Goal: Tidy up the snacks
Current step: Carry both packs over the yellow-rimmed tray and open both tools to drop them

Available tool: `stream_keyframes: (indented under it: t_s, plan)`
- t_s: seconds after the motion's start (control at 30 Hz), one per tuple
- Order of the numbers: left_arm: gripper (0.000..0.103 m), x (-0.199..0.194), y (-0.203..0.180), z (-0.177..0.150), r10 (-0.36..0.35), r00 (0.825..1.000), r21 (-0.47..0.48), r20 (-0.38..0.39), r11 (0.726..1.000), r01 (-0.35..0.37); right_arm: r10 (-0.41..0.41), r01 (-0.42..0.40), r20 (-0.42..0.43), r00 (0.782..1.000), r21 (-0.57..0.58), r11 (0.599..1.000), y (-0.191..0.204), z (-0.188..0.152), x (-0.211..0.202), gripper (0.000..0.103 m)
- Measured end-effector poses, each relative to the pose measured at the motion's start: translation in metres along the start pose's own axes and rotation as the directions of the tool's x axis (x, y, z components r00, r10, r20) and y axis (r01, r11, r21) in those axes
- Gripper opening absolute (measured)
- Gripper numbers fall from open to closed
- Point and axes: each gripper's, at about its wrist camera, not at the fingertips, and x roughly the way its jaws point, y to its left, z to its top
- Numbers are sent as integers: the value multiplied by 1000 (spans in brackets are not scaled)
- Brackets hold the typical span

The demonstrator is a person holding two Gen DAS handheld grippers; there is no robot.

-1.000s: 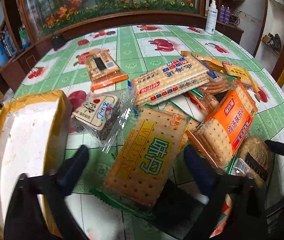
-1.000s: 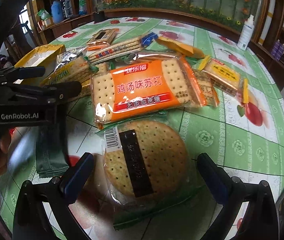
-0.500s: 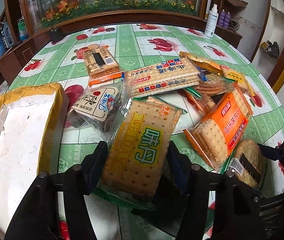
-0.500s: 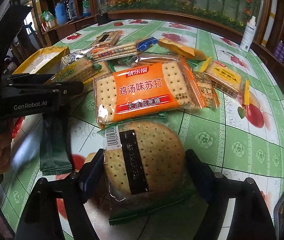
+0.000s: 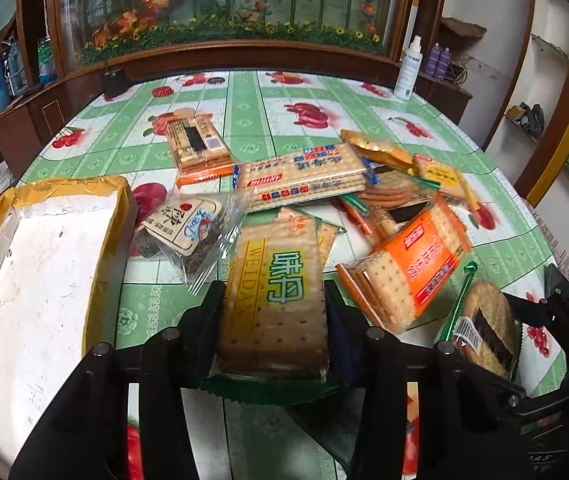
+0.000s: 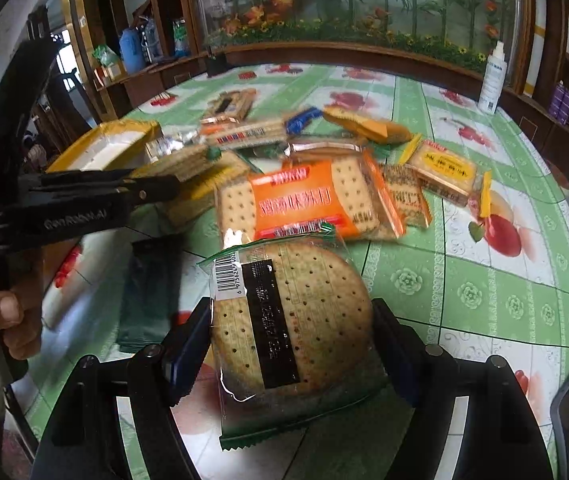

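A long WEIDAN cracker pack [image 5: 272, 248] sits between the fingers of my left gripper [image 5: 272, 300], which is shut on its near end; the pack's far end points toward the snack pile. My right gripper [image 6: 290, 312] is shut on a round biscuit pack [image 6: 316, 300] in clear wrap with a black label, held a little off the table. In the left wrist view that round pack [image 5: 484, 320] shows at the lower right. The left gripper [image 6: 156, 192] enters the right wrist view from the left, held by a person's hand [image 6: 0, 312].
A white foam box [image 5: 44, 260] edged in yellow tape lies at the left. Several snack packs are heaped mid-table, an orange cracker pack [image 5: 412, 268] nearest. A dark green packet [image 6: 148, 292] lies on the fruit-print tablecloth [image 6: 464, 280]. A spray bottle [image 5: 408, 68] stands at the far edge.
Both grippers went from wide open to shut, the left on the WEIDAN pack and the right on the round biscuit pack. Both packs have come up slightly.
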Motion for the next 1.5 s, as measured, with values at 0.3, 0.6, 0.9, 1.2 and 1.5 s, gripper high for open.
stream_keyframes:
  t_s: [0.3, 0.6, 0.9, 1.2, 1.5]
  plan:
    - [45, -24, 8, -9, -18, 998, -36, 61, 999, 20, 14, -14, 65, 998, -2, 1000, 10, 6, -28, 78]
    - [45, -76, 19, -3, 27, 983, -54, 184, 998, -17, 34, -32, 108, 994, -24, 999, 25, 16, -43, 78]
    - [45, -106, 87, -27, 242, 953, -172, 180, 962, -211, 167, -154, 128, 978, -103, 983, 74, 43, -41, 77]
    - [45, -99, 145, -59, 344, 934, -275, 97, 911, -307, 349, -325, 60, 935, -242, 914, 178, 66, 1, 77]
    - [45, -89, 175, -73, 390, 920, -324, 43, 876, -356, 350, -330, 5, 937, -320, 888, 232, 95, 42, 77]
